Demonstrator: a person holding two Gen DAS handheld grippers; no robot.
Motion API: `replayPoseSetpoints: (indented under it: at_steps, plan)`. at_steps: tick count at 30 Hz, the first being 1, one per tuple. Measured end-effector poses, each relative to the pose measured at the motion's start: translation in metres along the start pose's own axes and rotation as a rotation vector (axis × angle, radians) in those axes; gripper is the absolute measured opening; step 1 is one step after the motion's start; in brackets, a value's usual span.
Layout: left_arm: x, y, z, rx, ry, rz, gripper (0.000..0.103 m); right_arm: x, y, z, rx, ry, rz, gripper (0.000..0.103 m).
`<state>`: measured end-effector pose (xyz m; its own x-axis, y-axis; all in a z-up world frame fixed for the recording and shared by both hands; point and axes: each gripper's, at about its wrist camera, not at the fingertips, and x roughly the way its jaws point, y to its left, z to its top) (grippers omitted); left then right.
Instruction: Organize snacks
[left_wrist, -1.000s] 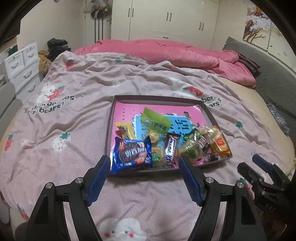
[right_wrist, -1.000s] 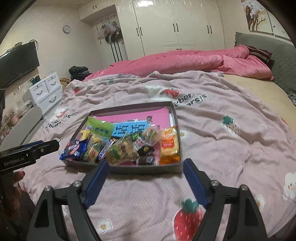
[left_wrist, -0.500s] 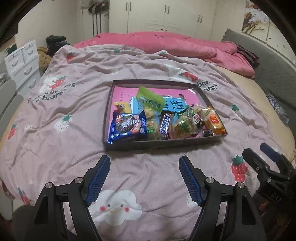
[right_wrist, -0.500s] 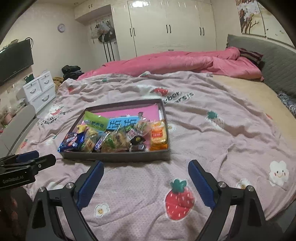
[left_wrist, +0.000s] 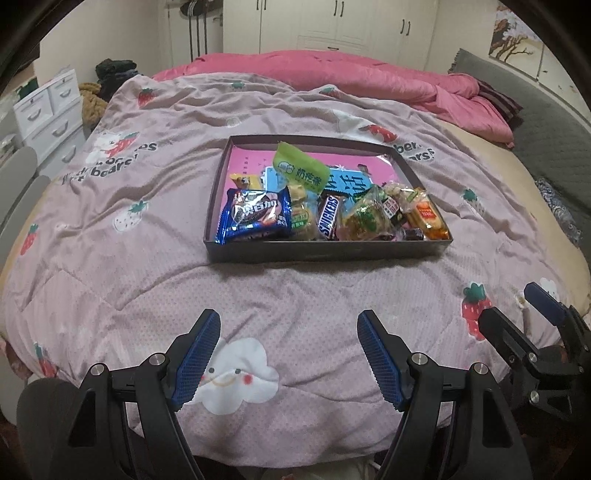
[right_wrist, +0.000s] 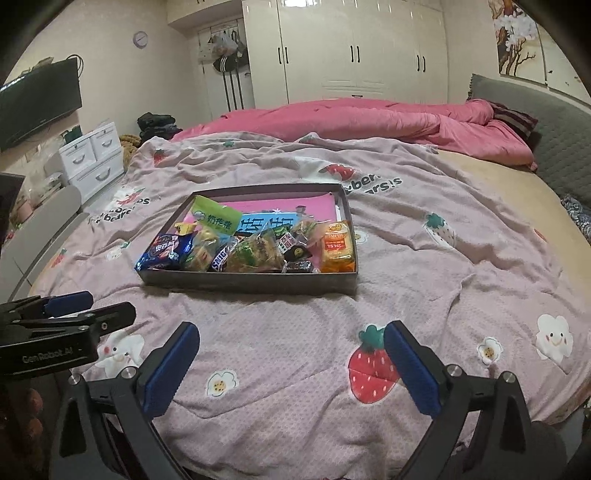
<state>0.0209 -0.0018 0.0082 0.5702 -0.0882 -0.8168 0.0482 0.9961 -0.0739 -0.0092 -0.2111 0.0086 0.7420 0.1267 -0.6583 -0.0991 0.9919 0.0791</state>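
Observation:
A shallow dark tray (left_wrist: 325, 253) (right_wrist: 251, 284) rests on the bed and holds several snacks. Among them are a blue cookie pack (left_wrist: 255, 218) (right_wrist: 164, 253), a Snickers bar (left_wrist: 328, 218), a green pouch (left_wrist: 301, 171) (right_wrist: 216, 218) and an orange packet (left_wrist: 426, 218) (right_wrist: 336, 247). My left gripper (left_wrist: 288, 334) hangs open over the quilt, well short of the tray, with nothing between its fingers. My right gripper (right_wrist: 290, 341) is also near the bed's front edge, its jaws opening and empty. Each gripper shows at the edge of the other's view.
A pink-grey strawberry quilt (left_wrist: 155, 280) (right_wrist: 461, 280) covers the bed, with a pink duvet (left_wrist: 351, 77) bunched at the back. White drawers (right_wrist: 96, 157) and a TV (right_wrist: 37, 103) stand at the left, wardrobes (right_wrist: 354, 51) behind, a grey headboard (right_wrist: 561, 140) at the right.
Both grippers have drawn back from the tray toward the bed's front edge, so the tray looks farther away. The right gripper's jaws have spread wider.

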Motion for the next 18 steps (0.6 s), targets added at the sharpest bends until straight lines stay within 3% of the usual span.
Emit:
replayPoseSetpoints:
  at_steps: [18]
  plan:
    - [-0.0031,-0.0073,-0.0047,0.029,0.004,0.022,0.078,0.0019,-0.0055,-0.0061,0.030,0.023,0.017,0.101]
